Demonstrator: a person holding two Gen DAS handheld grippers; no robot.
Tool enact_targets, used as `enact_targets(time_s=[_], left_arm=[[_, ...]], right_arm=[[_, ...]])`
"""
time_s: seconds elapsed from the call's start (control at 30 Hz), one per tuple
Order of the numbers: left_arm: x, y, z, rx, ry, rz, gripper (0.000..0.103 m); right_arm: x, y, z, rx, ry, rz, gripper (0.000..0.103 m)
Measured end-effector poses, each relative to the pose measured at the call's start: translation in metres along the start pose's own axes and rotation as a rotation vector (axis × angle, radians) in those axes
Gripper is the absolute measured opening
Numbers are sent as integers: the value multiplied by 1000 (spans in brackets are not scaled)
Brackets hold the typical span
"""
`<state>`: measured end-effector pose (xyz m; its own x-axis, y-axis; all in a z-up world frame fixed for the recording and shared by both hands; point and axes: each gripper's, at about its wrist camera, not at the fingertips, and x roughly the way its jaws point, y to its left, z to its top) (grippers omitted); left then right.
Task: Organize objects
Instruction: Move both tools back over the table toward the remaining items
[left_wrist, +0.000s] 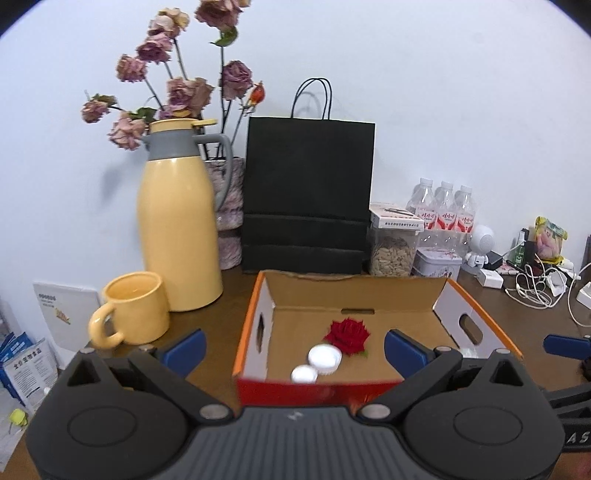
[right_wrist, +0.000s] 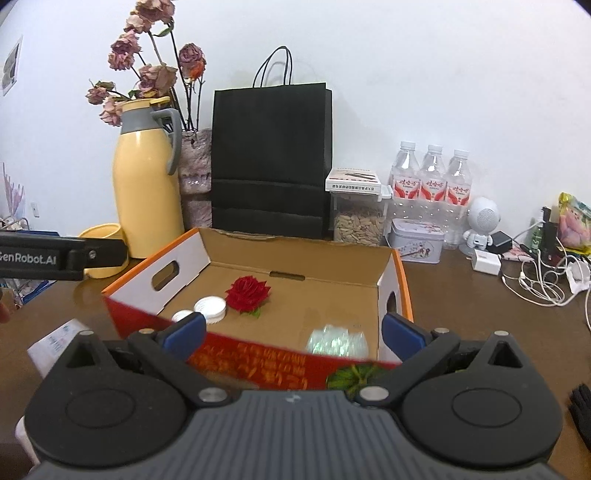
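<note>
An open cardboard box with orange rims and a red front sits on the brown wooden table. Inside it lie a red fabric rose, 2 white round lids touching each other just beside the rose, and a clear crinkled plastic piece near the right front corner. The left gripper and the right gripper both hover at the box's front edge, jaws spread wide, holding nothing. A yellow mug stands just left of the box.

Bright, even indoor light w/ soft shadows on wall; strong fisheye bending, dark corners, slight blur near lens.
</note>
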<state>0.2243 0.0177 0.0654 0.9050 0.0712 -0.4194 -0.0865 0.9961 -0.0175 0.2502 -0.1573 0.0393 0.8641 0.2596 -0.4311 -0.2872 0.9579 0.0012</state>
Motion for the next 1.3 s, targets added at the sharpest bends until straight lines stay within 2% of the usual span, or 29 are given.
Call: enact_targets(time_s=[0.3, 0.77, 1.03, 1.3], left_arm=[[-44, 24, -32, 0, 26, 30, 103], [-93, 54, -79, -9, 83, 38, 103], [-109, 58, -111, -10, 143, 16, 103], [-114, 47, -147, 6, 216, -39, 103]], right_arm=[[-47, 9, -26, -3, 5, 11, 103], [-91, 19, -67, -4, 65, -8, 103], [-108, 23, -100, 5, 118, -11, 103], [-112, 33, -123, 2, 166, 9, 103]])
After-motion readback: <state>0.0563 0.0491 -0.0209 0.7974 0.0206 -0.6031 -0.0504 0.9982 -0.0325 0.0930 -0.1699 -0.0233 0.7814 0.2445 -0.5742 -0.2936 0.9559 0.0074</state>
